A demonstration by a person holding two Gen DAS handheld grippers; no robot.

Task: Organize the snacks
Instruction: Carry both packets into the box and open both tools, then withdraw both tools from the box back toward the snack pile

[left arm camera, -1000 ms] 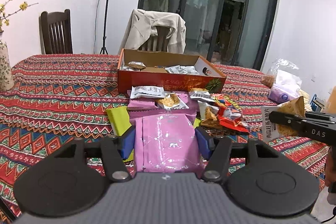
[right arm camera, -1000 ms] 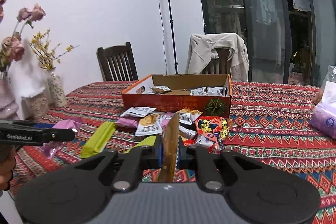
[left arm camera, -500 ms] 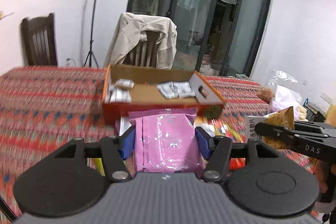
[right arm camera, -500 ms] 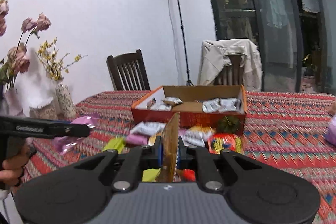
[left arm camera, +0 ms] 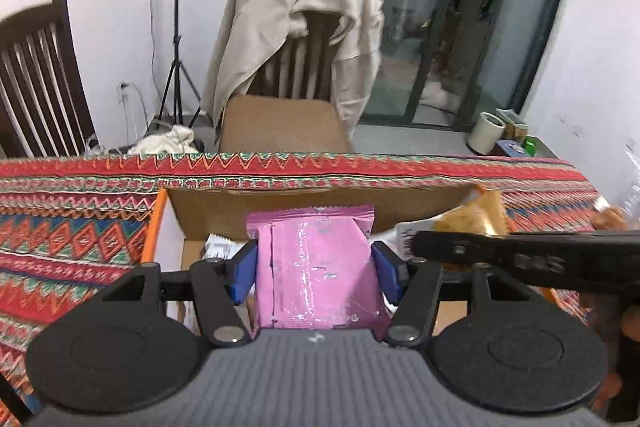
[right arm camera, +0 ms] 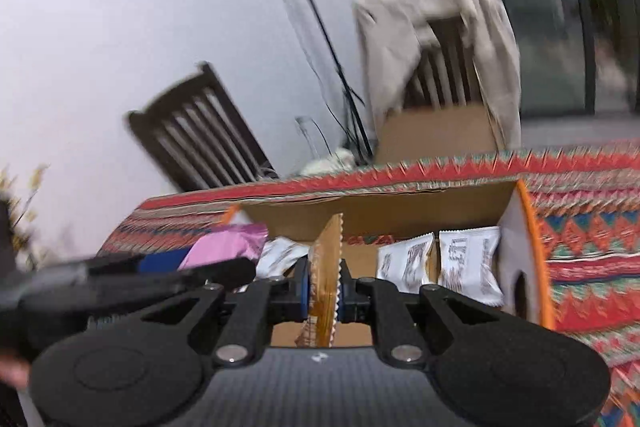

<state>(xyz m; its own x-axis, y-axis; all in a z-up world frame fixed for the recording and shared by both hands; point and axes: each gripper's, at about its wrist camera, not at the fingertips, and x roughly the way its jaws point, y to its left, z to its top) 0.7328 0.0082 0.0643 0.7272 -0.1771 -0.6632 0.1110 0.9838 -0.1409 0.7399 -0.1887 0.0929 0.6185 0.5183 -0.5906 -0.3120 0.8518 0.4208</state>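
Observation:
My left gripper (left arm camera: 316,273) is shut on a flat pink snack packet (left arm camera: 316,267) and holds it over the open orange cardboard box (left arm camera: 280,207). My right gripper (right arm camera: 325,287) is shut on a tan, orange-brown snack packet (right arm camera: 326,267) held edge-on over the same box (right arm camera: 524,259). In the left wrist view the right gripper (left arm camera: 520,259) reaches in from the right with its packet (left arm camera: 468,219). In the right wrist view the left gripper (right arm camera: 132,279) and the pink packet (right arm camera: 228,243) show at the left. White packets (right arm camera: 440,263) lie inside the box.
The box sits on a red patterned tablecloth (left arm camera: 60,239). Behind the table stand a chair draped with a beige jacket (left arm camera: 296,39), a dark wooden chair (left arm camera: 36,79) and a light stand (left arm camera: 176,27). A clear bag (left arm camera: 624,195) lies at the right edge.
Both grippers have moved forward from in front of the snack pile to above the box, each still holding its packet. The right wrist view has tilted.

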